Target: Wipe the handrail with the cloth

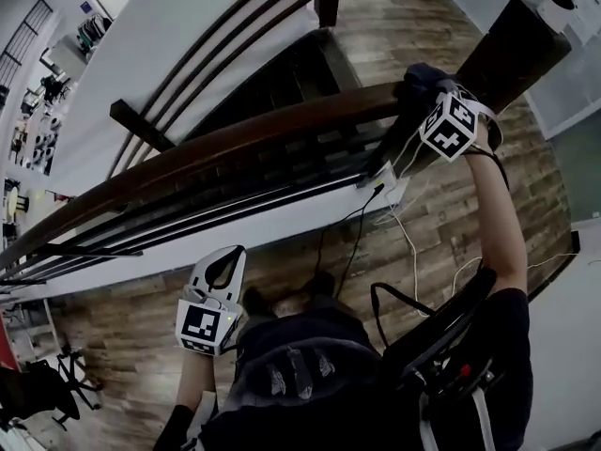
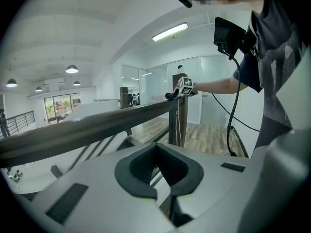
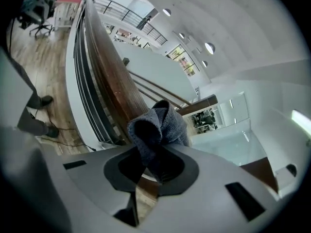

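Note:
A long brown wooden handrail (image 1: 235,144) runs from lower left to upper right. A dark grey-blue cloth (image 1: 420,81) lies on its top near the right end, close to the dark post. My right gripper (image 1: 424,97) is shut on this cloth and holds it against the rail. In the right gripper view the cloth (image 3: 158,125) bunches out of the right gripper (image 3: 155,164), with the handrail (image 3: 109,76) stretching away behind. My left gripper (image 1: 223,266) hangs low, well short of the rail, shut and empty. The left gripper view shows the handrail (image 2: 97,125) above the left gripper (image 2: 160,188).
Dark metal bars (image 1: 216,205) run under the rail, with a stairwell (image 1: 282,83) beyond. A dark post (image 1: 512,50) ends the rail at the right. Cables (image 1: 362,224) trail over the wood floor (image 1: 441,224). An office chair (image 1: 38,383) stands at the lower left.

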`<act>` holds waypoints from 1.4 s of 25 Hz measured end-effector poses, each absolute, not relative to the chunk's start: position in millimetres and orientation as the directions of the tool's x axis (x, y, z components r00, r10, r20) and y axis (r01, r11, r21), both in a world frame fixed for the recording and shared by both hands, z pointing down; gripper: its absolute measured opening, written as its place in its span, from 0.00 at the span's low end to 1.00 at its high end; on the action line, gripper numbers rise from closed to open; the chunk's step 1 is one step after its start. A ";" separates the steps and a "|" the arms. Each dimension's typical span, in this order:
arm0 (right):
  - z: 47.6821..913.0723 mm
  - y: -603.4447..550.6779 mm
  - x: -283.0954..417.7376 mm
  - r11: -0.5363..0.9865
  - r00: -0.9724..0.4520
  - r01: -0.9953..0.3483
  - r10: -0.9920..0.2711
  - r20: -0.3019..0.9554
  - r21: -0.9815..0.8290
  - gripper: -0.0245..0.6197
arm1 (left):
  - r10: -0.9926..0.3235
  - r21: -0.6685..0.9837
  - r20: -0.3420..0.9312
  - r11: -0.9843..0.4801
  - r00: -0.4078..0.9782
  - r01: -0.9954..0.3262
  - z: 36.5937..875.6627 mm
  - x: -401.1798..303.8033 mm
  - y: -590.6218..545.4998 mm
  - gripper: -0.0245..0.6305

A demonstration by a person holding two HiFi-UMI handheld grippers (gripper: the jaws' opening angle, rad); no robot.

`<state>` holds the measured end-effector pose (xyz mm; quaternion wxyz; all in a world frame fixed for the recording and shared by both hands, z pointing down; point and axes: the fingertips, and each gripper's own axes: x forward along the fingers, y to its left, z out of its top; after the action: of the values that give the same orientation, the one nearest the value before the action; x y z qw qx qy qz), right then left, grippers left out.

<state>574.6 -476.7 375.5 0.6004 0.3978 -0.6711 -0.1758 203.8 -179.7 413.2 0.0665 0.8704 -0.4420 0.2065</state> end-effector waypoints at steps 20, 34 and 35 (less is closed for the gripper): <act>390.0 -395.4 253.7 0.619 0.067 -0.497 -0.671 0.739 0.608 0.10 | -0.650 0.015 0.398 -0.701 0.647 -0.713 451.4 -82.5 -124.8 0.05; 378.7 -327.8 26.4 0.815 -0.163 -0.113 -0.580 0.798 0.568 0.10 | -0.752 -0.043 0.487 -0.528 0.444 -0.848 450.6 -144.7 -18.4 0.05; 375.4 -317.4 -5.6 0.829 -0.207 -0.104 -0.558 0.804 0.549 0.10 | -0.760 -0.052 0.491 -0.513 0.426 -0.857 449.3 -158.2 -8.7 0.05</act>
<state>-5.6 -317.4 375.4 0.5901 0.2198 -0.7526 -0.1925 -158.2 -8.7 449.3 0.1034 0.8379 -0.4824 0.2336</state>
